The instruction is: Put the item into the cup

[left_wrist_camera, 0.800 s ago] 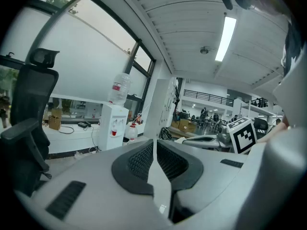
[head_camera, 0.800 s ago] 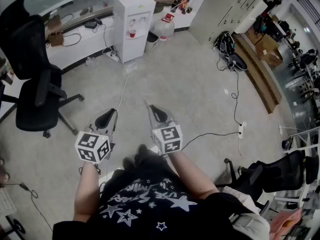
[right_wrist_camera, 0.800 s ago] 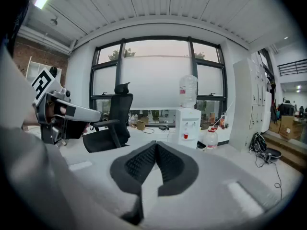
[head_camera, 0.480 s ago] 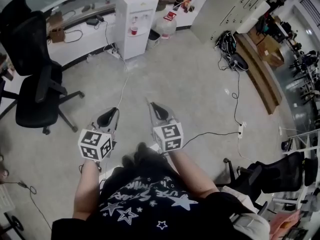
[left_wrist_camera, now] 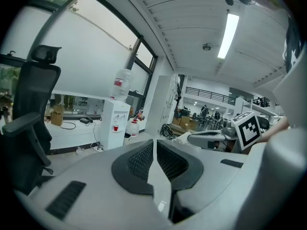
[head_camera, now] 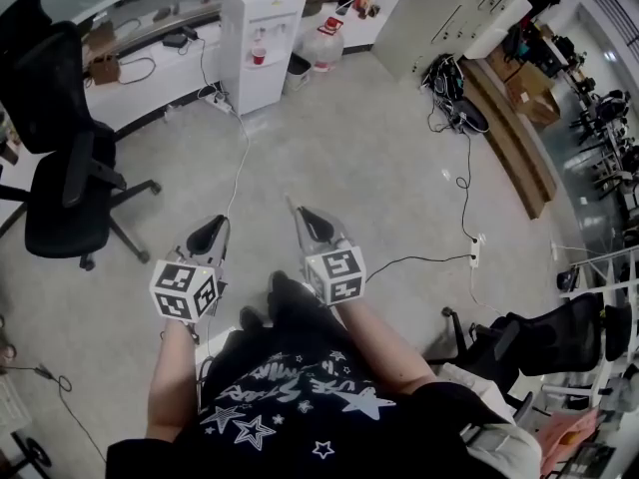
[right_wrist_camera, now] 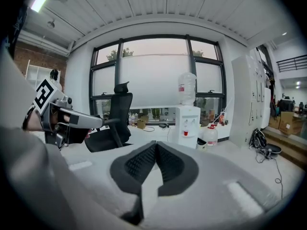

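My left gripper and right gripper are held side by side at waist height over the bare floor, both pointing forward. The jaws of each are shut, pad against pad, with nothing between them, as the left gripper view and the right gripper view show. A small red cup sits in the niche of a white water dispenser far ahead. It shows again as the red cup and the red cup. No loose item shows.
A black office chair stands at the left. A white counter runs along the far wall beside the dispenser. Cables and a power strip lie on the floor at the right, and another chair stands at the lower right.
The view has drifted slightly, so the dispenser and chair sit a little higher. The person's feet have shifted. Both grippers stay shut and in much the same place.
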### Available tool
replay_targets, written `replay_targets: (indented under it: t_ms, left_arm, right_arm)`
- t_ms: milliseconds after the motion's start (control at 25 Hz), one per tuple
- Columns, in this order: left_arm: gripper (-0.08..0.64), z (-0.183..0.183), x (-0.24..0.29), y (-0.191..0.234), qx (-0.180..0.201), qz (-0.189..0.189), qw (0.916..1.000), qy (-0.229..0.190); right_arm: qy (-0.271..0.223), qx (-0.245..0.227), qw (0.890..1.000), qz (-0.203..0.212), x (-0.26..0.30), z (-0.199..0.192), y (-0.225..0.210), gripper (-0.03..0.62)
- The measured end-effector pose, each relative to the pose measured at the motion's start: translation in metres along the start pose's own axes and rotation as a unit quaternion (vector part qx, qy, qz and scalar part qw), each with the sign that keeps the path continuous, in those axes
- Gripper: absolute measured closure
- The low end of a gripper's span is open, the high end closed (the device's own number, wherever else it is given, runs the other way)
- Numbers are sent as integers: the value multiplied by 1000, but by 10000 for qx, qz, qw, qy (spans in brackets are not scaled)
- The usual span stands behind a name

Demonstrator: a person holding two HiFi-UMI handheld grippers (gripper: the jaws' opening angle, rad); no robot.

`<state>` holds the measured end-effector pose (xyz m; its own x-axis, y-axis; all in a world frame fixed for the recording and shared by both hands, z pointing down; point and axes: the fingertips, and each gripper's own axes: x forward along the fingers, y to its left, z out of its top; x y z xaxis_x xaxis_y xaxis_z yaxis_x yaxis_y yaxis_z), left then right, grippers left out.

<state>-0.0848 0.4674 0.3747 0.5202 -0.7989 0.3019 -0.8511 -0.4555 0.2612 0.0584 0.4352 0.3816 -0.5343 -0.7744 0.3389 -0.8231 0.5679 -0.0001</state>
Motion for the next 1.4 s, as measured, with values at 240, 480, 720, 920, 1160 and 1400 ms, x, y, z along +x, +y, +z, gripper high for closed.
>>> replay_targets:
  t_ms: [240, 480, 720, 920, 1160, 1400]
  left_arm:
    - [531, -6, 22, 1, 87, 39, 9999, 132]
    - [531, -1, 64, 23, 75, 210, 9994, 277]
    - [531, 20, 137, 33, 30, 270, 9989, 387]
    - [531, 44, 198, 43, 8, 397, 9985, 383]
    - [531, 62, 252, 42, -4, 599, 9975, 387]
    - [531, 67, 280, 42, -132, 906, 9953, 303]
  right_arm:
    - [147, 124, 9997, -120, 12, -13, -24, 592]
    - [235, 268, 9993, 56, 53, -13, -54, 592]
    - [337, 366, 9986, 176, 99, 0, -120, 592]
    - [322, 392, 9984, 247, 130, 14, -175, 592]
    - [319, 483, 9977, 352, 153, 20, -233, 592]
    - [266, 456, 9971, 556, 168, 24, -271, 592]
